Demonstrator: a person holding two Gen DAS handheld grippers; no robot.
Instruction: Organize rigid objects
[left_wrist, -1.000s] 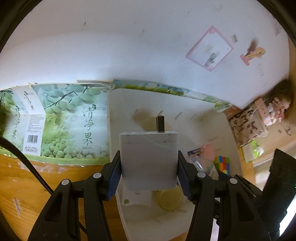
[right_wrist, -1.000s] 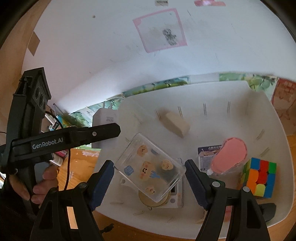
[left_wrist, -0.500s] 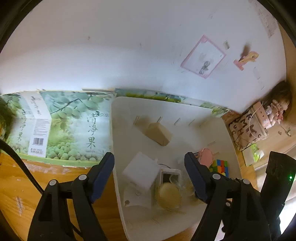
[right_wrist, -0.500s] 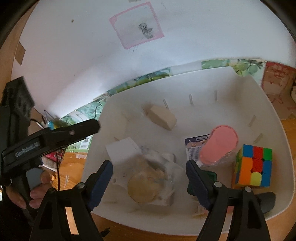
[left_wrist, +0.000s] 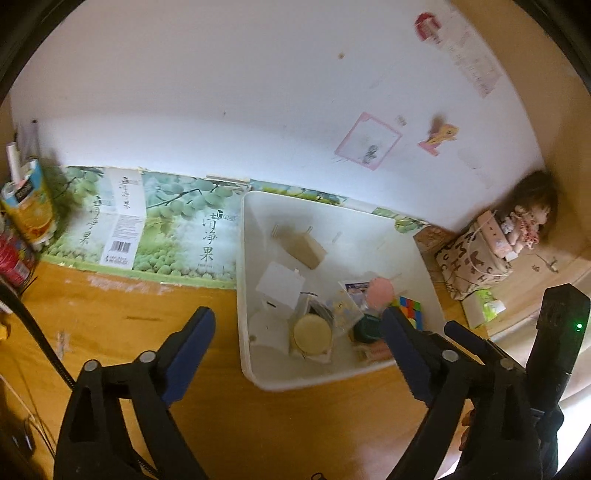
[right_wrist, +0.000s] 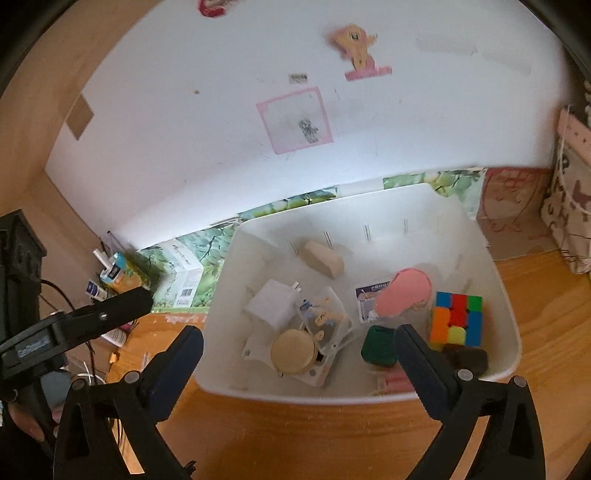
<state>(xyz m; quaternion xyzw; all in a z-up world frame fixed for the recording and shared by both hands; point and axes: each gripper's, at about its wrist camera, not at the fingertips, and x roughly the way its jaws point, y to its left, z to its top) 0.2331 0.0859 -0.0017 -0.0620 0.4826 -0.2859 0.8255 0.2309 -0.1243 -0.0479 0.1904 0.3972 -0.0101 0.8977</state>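
Observation:
A white plastic bin (left_wrist: 243, 295) (right_wrist: 495, 280) stands on the wooden table against the wall. Inside lie a white charger block (left_wrist: 280, 286) (right_wrist: 271, 304), a clear box with bear stickers (right_wrist: 325, 317) (left_wrist: 343, 308), a round yellow lid (left_wrist: 310, 330) (right_wrist: 293, 350), a beige block (left_wrist: 304, 247) (right_wrist: 323, 258), a pink-capped item (right_wrist: 404, 291), a colour cube (right_wrist: 456, 319) and a dark green lid (right_wrist: 378, 347). My left gripper (left_wrist: 297, 325) and right gripper (right_wrist: 299, 343) hang above the bin's near edge, jaws opening, nothing between them.
A flattened green fruit carton (left_wrist: 173, 236) lies left of the bin along the wall. A juice carton (left_wrist: 27, 203) and cans stand far left. A patterned bag (left_wrist: 476, 258) and a doll (left_wrist: 532, 218) sit at the right. Bare wood shows in front of the bin.
The left gripper let go of the white charger block and the right let go of the clear bear box; both now lie in the bin. Both grippers opened wide and drew up and back.

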